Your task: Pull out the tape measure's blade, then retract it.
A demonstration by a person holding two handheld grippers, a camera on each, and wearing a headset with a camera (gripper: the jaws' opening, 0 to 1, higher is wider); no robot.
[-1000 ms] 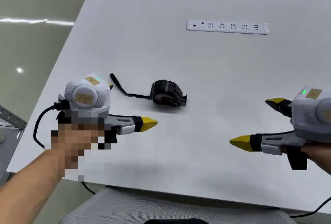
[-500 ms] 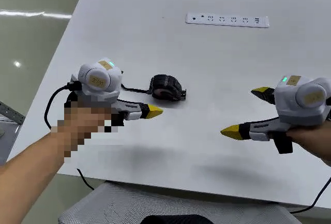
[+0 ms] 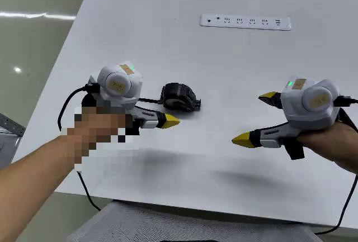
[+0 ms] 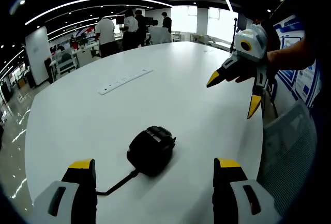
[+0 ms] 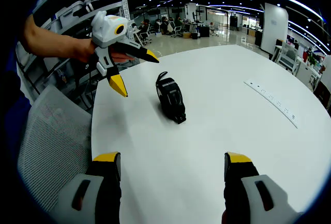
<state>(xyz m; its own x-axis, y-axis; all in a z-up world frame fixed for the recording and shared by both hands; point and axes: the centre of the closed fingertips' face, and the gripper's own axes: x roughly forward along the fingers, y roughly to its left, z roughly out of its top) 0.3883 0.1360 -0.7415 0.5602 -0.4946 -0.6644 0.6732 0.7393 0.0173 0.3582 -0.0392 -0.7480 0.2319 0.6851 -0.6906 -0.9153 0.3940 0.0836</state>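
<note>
A black tape measure (image 3: 180, 96) lies on the white table (image 3: 168, 35), its black wrist strap trailing to the left and no blade showing outside the case. My left gripper (image 3: 159, 112) hovers open just left of it and nearer the front edge. In the left gripper view the tape measure (image 4: 151, 149) sits between the yellow fingertips (image 4: 81, 164), not touched. My right gripper (image 3: 254, 117) is open and empty, well to the right of the tape. From the right gripper (image 5: 171, 158) the tape measure (image 5: 170, 97) lies straight ahead, with the left gripper (image 5: 136, 72) beyond it.
A white power strip (image 3: 245, 22) lies near the table's far side, also seen as the power strip (image 4: 124, 80) in the left gripper view. A grey mesh chair (image 3: 140, 219) stands below the near table edge. Several people stand far off in the room (image 4: 121, 27).
The left gripper has moved right and up, closer to the tape measure. The right gripper has moved left and up toward the table's middle. The tape measure has stayed put.
</note>
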